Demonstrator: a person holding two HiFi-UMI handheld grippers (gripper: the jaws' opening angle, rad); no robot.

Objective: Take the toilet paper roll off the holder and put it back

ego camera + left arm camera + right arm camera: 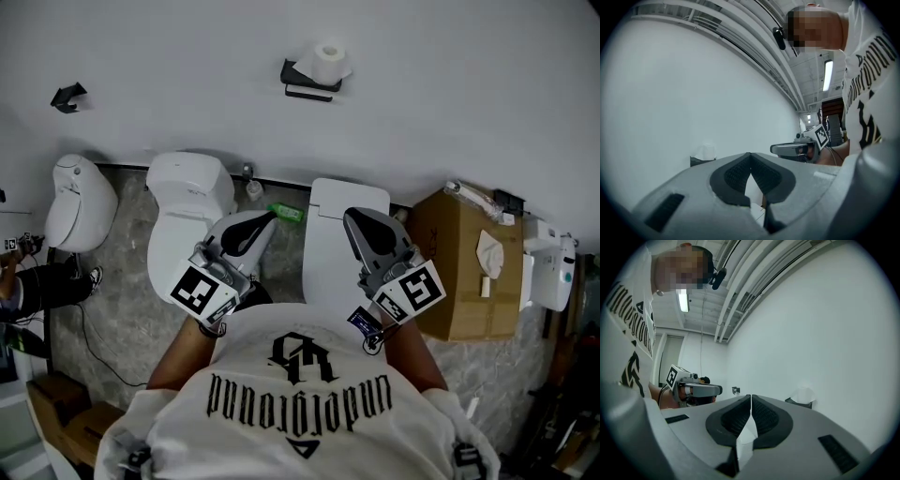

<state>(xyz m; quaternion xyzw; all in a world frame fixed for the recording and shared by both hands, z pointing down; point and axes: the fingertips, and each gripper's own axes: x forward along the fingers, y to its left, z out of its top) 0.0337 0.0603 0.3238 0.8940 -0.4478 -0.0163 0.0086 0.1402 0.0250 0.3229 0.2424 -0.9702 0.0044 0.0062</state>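
left gripper view: left gripper (pixel 750 155) jaws pressed together at the tips, nothing between them. right gripper view: right gripper (pixel 751 397) likewise closed tip to tip and empty. both point toward the white wall (pixel 450 84).

hard to read: in both gripper views the toilet paper roll (pixel 704 151) is pale against the wall and its edges are faint. its holder (pixel 697 161) shows only as a dark sliver, lower part cut off by the gripper body.

head view: roll sits on the holder at upper centre of frame, well apart from both grippers, above the gap between their tips.
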